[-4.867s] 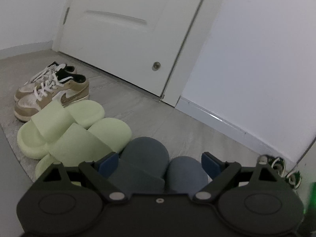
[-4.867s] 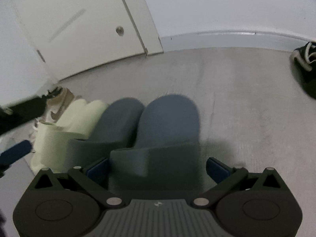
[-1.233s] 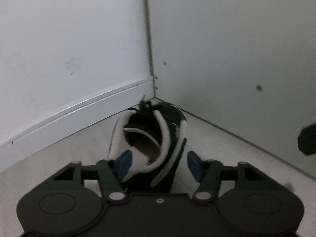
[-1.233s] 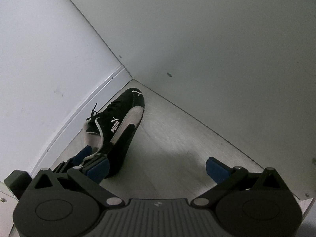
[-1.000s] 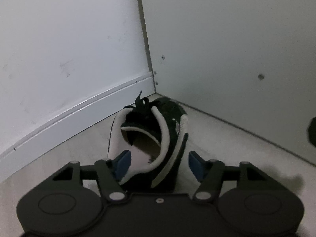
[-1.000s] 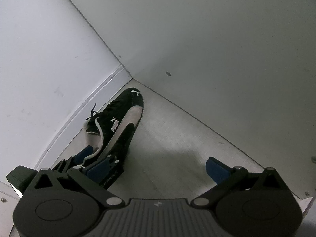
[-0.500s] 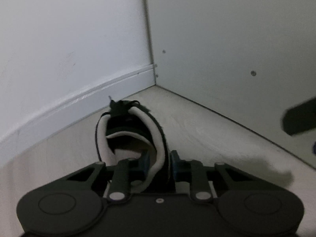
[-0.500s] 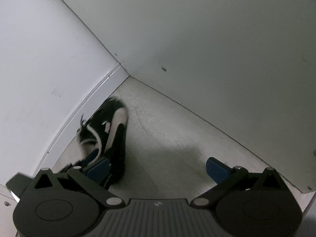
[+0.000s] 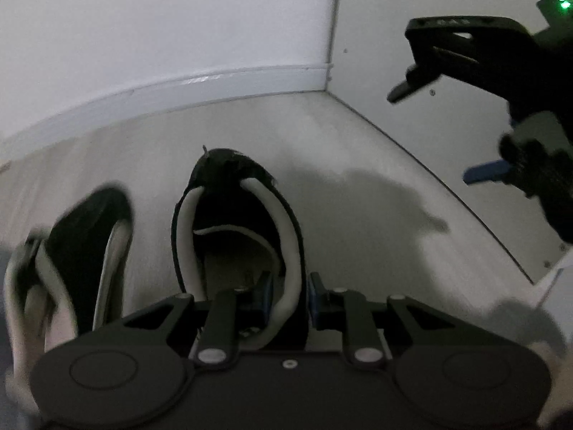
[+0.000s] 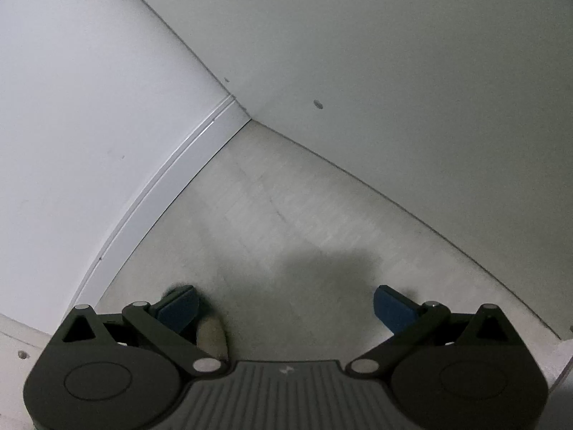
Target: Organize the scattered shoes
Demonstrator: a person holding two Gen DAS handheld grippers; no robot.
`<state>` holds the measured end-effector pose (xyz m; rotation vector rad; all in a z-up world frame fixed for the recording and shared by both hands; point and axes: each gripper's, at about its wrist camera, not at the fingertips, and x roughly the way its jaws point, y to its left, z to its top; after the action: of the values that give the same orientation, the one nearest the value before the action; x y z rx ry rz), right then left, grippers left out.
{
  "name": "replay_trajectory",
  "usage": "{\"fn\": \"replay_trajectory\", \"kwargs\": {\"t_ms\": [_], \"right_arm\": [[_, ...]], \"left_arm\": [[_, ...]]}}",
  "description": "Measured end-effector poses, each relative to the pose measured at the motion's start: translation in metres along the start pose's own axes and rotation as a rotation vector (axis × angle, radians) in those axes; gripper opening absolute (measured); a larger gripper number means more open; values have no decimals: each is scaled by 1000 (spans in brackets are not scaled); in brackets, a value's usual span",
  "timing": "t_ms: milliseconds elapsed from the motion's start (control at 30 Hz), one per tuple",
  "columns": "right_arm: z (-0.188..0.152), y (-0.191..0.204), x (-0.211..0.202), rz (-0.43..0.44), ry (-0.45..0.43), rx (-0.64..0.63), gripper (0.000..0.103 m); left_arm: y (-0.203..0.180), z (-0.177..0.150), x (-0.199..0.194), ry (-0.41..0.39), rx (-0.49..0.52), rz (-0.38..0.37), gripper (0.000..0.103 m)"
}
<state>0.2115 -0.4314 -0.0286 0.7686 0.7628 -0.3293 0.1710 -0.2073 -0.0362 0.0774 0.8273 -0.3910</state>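
The black sneaker (image 9: 236, 229) hangs from my left gripper (image 9: 288, 295), whose pads are clamped on the white-trimmed right side of its collar, toe pointing at the baseboard (image 9: 200, 87). Its mate (image 9: 89, 236) lies just beside it on the floor (image 9: 358, 150), blurred. To pair them well, I should keep the pinch firm, hold the shoe level and set it down parallel, heels in line. My right gripper (image 10: 284, 308) is spread wide, empty, over bare floor near the corner

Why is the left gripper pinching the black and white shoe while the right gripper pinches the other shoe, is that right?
Not quite. The left gripper does pinch the black and white shoe, but the right gripper has its fingers wide apart over bare floor, holding nothing. The right wrist view shows it.
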Motion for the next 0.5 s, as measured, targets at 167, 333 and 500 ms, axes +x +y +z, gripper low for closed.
{"fn": "replay_trajectory", "kwargs": {"t_ms": [167, 333, 500], "right_arm": [[-13, 17, -5, 26, 18, -111, 103], [-51, 57, -33, 93, -51, -437, 103], [-96, 75, -57, 156, -105, -592, 103]], "left_arm": [[15, -4, -23, 12, -82, -24, 30], [40, 9, -72, -107, -122, 41, 63], [90, 0, -127, -214, -169, 206, 88]]}}
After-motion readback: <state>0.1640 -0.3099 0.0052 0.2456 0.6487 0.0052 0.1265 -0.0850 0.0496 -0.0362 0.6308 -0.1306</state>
